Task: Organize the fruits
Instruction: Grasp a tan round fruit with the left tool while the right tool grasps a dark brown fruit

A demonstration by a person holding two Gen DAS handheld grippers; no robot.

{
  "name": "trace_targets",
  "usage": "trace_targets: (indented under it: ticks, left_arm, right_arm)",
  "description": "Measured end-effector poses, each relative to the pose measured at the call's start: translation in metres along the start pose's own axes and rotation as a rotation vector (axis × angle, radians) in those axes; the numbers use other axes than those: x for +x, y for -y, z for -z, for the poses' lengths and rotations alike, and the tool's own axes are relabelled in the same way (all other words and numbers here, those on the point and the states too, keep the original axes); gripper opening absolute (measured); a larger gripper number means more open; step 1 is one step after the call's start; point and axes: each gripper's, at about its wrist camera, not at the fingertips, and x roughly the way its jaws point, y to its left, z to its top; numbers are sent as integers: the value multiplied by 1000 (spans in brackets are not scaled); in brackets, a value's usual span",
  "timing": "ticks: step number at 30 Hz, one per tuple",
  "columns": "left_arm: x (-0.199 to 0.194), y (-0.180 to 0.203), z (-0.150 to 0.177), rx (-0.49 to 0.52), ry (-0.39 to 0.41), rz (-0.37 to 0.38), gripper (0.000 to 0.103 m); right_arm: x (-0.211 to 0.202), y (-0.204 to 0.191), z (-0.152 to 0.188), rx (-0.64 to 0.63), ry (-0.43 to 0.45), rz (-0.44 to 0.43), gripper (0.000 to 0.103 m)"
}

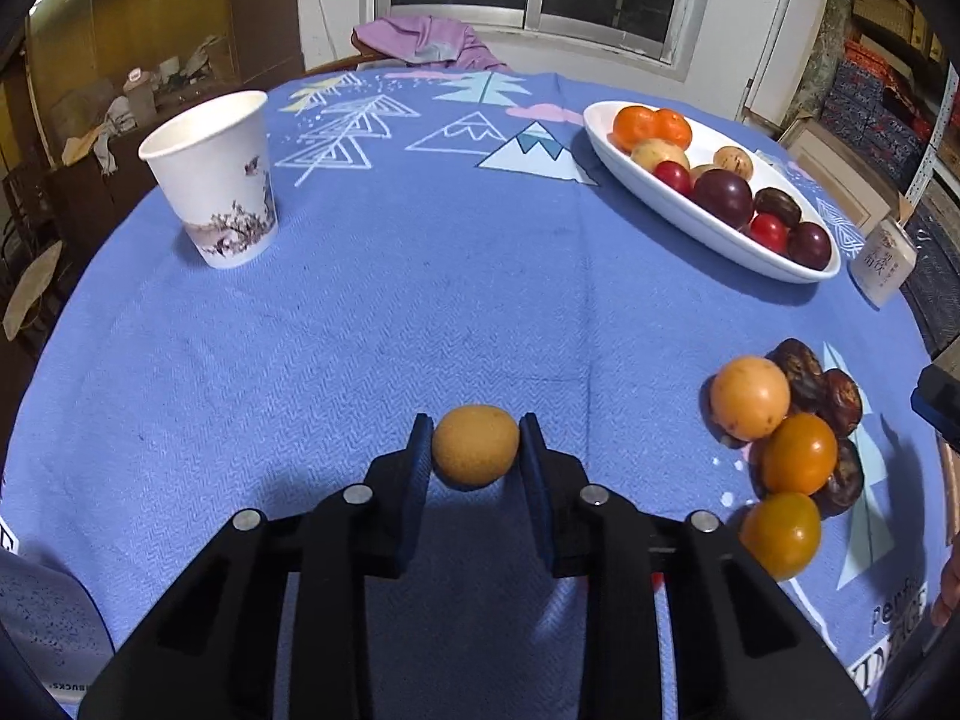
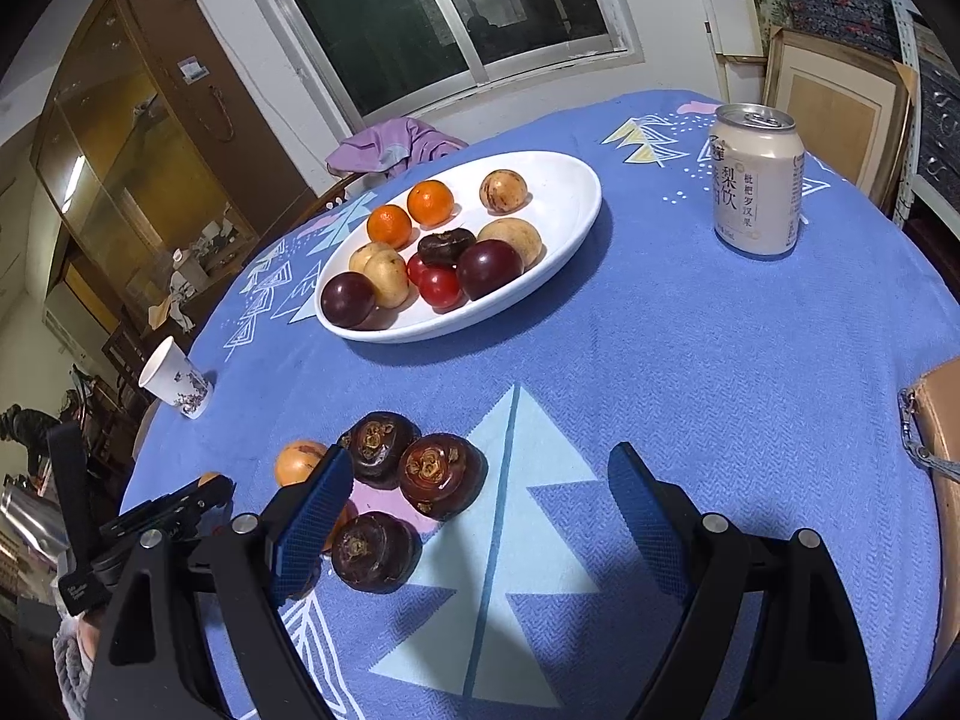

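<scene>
Left hand-held gripper [image 1: 475, 447] clamps a small tan round fruit [image 1: 475, 446]; right hand-held gripper [image 2: 480, 504] stands wide, empty. White oval dish [image 2: 564, 228] partly filled; several loose fruits remain on the worktop.

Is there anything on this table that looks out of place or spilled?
Nothing is spilled. Several fruits lie loose on the blue tablecloth, not in the white dish. The left gripper holds one tan fruit. Cup and can stand upright.

A dark window [image 2: 444, 6] sits beside a wooden cabinet [image 2: 150, 138].
</scene>
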Motion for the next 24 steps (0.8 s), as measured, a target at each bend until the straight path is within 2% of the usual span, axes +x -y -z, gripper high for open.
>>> trace_targets:
  ticks: [2, 7, 14, 24]
  left_arm:
    - [2, 4, 1, 22, 7, -22, 29]
    - [4, 7, 2, 41, 15, -46, 29]
    - [4, 7, 3, 33, 16, -43, 29]
    - [5, 8, 3, 35, 17, -47, 29]
  right_arm:
    - [3, -1, 1, -12, -8, 1, 83]
    - [20, -8, 3, -55, -57, 13, 62]
    - [36, -25, 4, -145, -72, 56, 61]
    - [53, -33, 7, -192, -80, 96, 58]
